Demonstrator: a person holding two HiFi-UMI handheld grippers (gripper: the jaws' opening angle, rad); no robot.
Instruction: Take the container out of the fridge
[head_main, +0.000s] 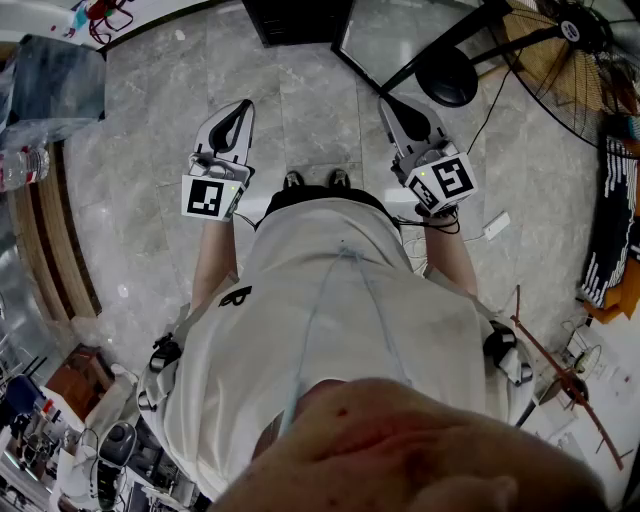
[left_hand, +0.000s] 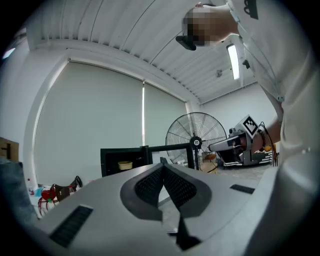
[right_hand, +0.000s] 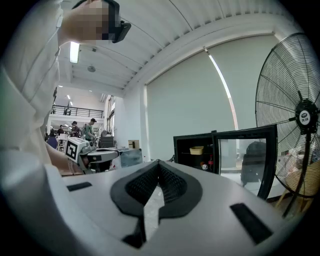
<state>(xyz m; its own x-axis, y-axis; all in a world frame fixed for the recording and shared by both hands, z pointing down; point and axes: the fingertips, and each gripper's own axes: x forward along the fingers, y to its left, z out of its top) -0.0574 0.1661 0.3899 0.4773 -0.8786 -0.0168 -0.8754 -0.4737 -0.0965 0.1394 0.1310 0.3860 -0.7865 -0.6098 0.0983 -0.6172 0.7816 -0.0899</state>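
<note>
Left gripper view: left tool (left_hand: 162, 162) jaws together, empty; right tool (right_hand: 158, 164) jaws together, empty.

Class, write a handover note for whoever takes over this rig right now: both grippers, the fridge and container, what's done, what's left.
Left gripper: shut, empty, held out in front of the person.
Right gripper: shut, empty, level with the left.
Fridge: some way ahead across the floor, its glass door standing open. The yellow container sits on an upper shelf inside.
Done: door open; container untouched.
Left: walk up, open a gripper, grip the container, lift it out.
</note>
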